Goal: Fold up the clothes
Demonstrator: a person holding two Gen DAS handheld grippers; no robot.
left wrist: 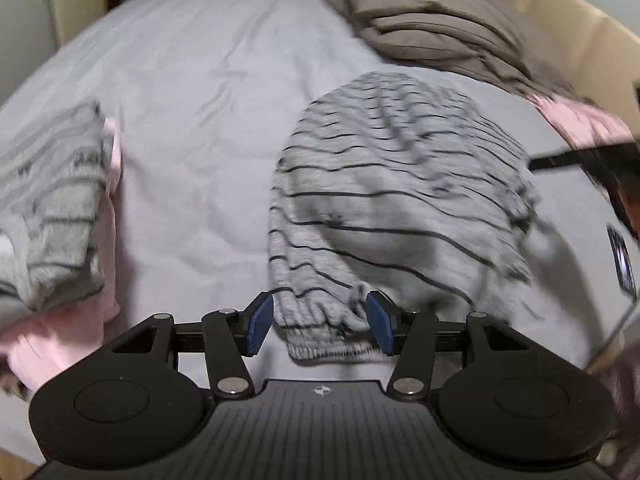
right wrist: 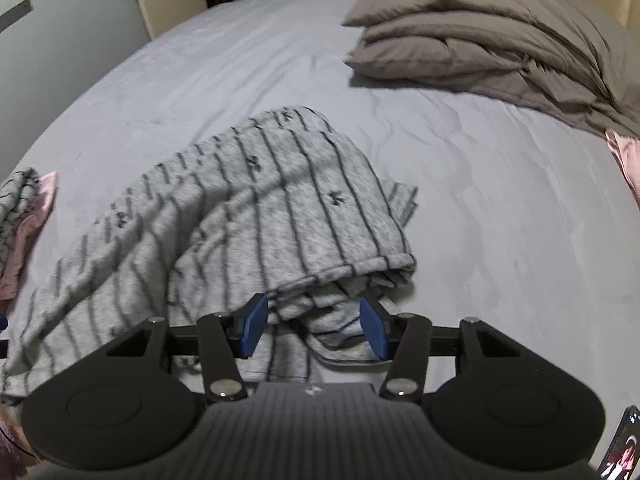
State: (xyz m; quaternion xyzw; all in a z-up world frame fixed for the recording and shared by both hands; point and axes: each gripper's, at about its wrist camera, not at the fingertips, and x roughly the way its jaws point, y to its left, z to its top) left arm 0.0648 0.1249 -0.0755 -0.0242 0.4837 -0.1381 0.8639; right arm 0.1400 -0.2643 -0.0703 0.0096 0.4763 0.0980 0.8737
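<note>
Left gripper (left wrist: 320,326) is being seen with jaws apart, pads straddling the ribbed cuff of the grey striped garment (left wrist: 392,200) without pressing it; right gripper (right wrist: 316,328) is likewise spread, hem folds lying between the pads, nothing clamped; garment is being left bunched mid-bed on the pale bed sheet (right wrist: 500,200), one layer doubled over, a sleeve trailing out from the bundle. Risks, judged: the loose top layer is likely being left free to slide or unfold if either gripper drags out through the cloth; a pad could be snagging the cuff ribbing and pulling the fold askew; uneven layers are probably being set up for a crooked fold. Room: plenty of bare sheet is being left beyond the garment; the folded stack (left wrist: 52,208) of striped and pink items is sitting on one side, the brown duvet (right wrist: 500,52) and a pink item (right wrist: 624,156) on the other, all well apart.
</note>
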